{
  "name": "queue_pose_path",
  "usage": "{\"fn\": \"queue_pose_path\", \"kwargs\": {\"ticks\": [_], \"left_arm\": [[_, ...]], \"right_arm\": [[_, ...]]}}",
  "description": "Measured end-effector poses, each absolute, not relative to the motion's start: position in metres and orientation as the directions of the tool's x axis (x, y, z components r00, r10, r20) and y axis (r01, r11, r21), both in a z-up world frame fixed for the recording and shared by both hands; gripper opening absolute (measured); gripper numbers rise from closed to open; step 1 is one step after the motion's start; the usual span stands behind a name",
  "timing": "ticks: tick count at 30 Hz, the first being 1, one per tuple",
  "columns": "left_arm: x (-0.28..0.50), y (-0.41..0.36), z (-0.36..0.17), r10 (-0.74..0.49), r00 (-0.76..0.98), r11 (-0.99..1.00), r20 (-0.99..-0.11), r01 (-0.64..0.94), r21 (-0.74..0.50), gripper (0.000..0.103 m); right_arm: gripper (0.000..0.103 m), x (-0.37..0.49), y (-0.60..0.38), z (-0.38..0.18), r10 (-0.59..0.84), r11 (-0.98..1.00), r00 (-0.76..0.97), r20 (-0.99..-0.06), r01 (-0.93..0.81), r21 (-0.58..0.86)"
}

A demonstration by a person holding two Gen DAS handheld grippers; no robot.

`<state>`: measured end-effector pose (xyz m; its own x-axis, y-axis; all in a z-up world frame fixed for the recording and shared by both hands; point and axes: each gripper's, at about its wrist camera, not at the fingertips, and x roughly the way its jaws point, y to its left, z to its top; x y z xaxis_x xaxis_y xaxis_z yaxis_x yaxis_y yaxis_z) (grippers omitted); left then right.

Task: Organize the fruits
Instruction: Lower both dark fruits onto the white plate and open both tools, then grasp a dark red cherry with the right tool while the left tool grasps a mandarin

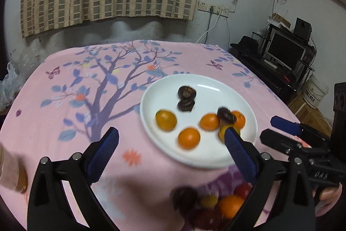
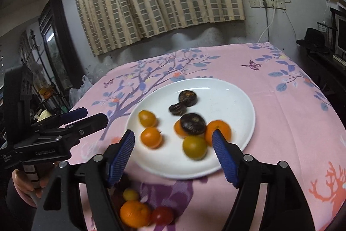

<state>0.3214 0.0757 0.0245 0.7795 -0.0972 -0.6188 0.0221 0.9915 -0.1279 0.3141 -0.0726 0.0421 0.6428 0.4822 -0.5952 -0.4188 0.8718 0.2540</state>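
Observation:
A white plate (image 1: 216,94) (image 2: 229,101) sits on the pink tablecloth. On it lie several oranges (image 1: 188,138) (image 2: 151,137), a yellow-green fruit (image 2: 194,147) and three dark round fruits (image 1: 187,91) (image 2: 187,96). One dark fruit (image 2: 193,123) looks blurred and rests on top of the oranges. A loose pile lies at the near edge: an orange (image 1: 230,206) (image 2: 135,213), a red fruit (image 2: 162,215), a small yellow one (image 2: 130,195) and a dark one (image 1: 185,197). My left gripper (image 1: 173,142) (image 2: 95,115) is open above the plate's near-left rim. My right gripper (image 2: 173,142) (image 1: 270,129) is open above the near rim. Neither holds anything.
A brown jar (image 1: 13,172) stands at the near left of the table. Plastic bags (image 1: 10,83) lie off its left edge. A dark desk with a monitor (image 1: 285,53) and a white bucket (image 1: 315,90) stand to the right. A dark cabinet (image 2: 54,47) is on the left.

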Motion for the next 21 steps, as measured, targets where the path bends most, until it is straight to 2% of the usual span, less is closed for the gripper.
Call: {"fn": "queue_pose_path", "kwargs": {"ticks": [7, 10, 13, 16, 21], "left_arm": [[0.233, 0.100, -0.014, -0.024, 0.757, 0.992, -0.653, -0.065, -0.112, 0.098], [0.213, 0.108, -0.021, -0.046, 0.737, 0.987, -0.674, -0.073, -0.146, 0.098], [0.198, 0.113, -0.024, -0.014, 0.748, 0.987, -0.663, -0.095, -0.128, 0.098], [0.194, 0.114, -0.024, -0.010, 0.747, 0.988, -0.665, -0.096, -0.122, 0.098], [0.187, 0.117, -0.022, -0.051, 0.749, 0.982, -0.661, -0.083, -0.170, 0.098]], "right_arm": [[0.075, 0.234, -0.085, 0.013, 0.553, 0.830, 0.527, -0.646, -0.419, 0.369], [0.075, 0.204, -0.084, 0.003, 0.620, 0.782, 0.443, -0.648, -0.421, 0.460], [0.074, 0.173, -0.070, -0.004, 0.548, 0.826, 0.444, -0.709, -0.422, 0.374], [0.065, 0.155, -0.053, -0.012, 0.439, 0.872, 0.462, -0.771, -0.425, 0.242], [0.051, 0.152, -0.047, -0.017, 0.396, 0.888, 0.462, -0.794, -0.413, 0.203]]}}
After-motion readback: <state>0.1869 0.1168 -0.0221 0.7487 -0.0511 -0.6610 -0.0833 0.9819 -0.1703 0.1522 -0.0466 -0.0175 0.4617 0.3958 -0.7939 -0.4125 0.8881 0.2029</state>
